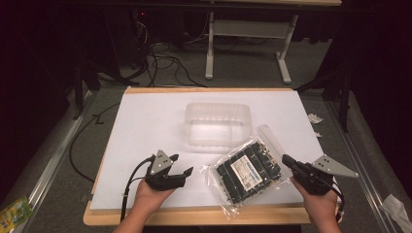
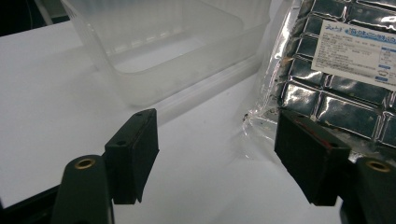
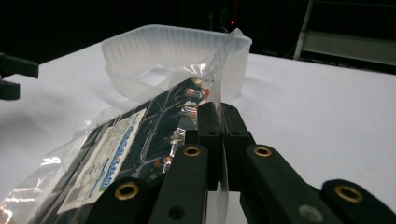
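We see a bag [image 1: 248, 171] of clear, glossy plastic film with a white paper label [image 1: 246, 169], and a tub [image 1: 217, 124] of cloudy, matt plastic with ribbed walls. The table [image 1: 145, 121] has a smooth, matt white top and a pale wood edge. Both grippers, left [image 1: 178, 167] and right [image 1: 285, 160], look like matt black plastic with small brass rings.

Looks like a lab. Dark room, cables [image 1: 165, 60] trailing over grey carpet. White-covered worktop [image 1: 145, 121], metal desk frame [image 1: 248, 43] behind.
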Action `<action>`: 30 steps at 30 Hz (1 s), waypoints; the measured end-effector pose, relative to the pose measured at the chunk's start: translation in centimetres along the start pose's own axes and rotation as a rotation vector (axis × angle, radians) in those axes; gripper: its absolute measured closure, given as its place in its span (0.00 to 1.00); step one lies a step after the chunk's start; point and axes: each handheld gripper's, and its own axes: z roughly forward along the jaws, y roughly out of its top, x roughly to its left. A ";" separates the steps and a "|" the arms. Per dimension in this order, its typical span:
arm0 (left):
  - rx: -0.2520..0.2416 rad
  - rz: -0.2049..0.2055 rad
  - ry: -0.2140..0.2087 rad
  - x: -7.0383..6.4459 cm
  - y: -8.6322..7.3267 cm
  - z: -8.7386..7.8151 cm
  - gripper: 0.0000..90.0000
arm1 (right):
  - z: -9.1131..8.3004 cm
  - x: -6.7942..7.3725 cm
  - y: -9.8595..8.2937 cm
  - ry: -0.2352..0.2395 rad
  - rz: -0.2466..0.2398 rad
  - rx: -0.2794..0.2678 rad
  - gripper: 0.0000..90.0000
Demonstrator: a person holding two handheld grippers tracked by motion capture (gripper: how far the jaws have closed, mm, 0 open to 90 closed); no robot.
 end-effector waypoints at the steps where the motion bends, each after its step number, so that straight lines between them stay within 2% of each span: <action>1: -0.003 0.002 0.003 0.0 0.0 0.0 0.35 | 0.2 0.0 0.3 0.003 0.000 -0.005 1.00; 8: -0.002 -0.022 0.004 0.1 -0.1 0.0 0.37 | 2.0 0.6 2.2 0.038 -0.033 -0.038 1.00; 10: -0.001 -0.022 0.006 0.0 -0.2 0.0 0.37 | 2.1 0.7 2.4 0.040 -0.032 -0.042 1.00; 15: -0.001 -0.028 0.009 -0.2 -0.2 0.1 0.41 | 2.5 1.7 3.7 0.082 -0.054 -0.083 1.00; 18: -0.008 -0.040 0.012 -0.5 -0.1 0.5 0.46 | 2.7 2.5 4.7 0.106 -0.075 -0.115 1.00; 23: -0.028 -0.037 0.024 -0.6 0.7 1.0 0.52 | 2.9 4.2 5.9 0.145 -0.116 -0.148 1.00; 27: -0.043 -0.032 0.028 -0.5 1.4 1.7 0.62 | 2.8 5.2 6.3 0.169 -0.132 -0.169 1.00; 30: -0.045 -0.024 0.013 -0.4 2.0 2.7 0.65 | 2.5 5.8 6.4 0.176 -0.159 -0.182 1.00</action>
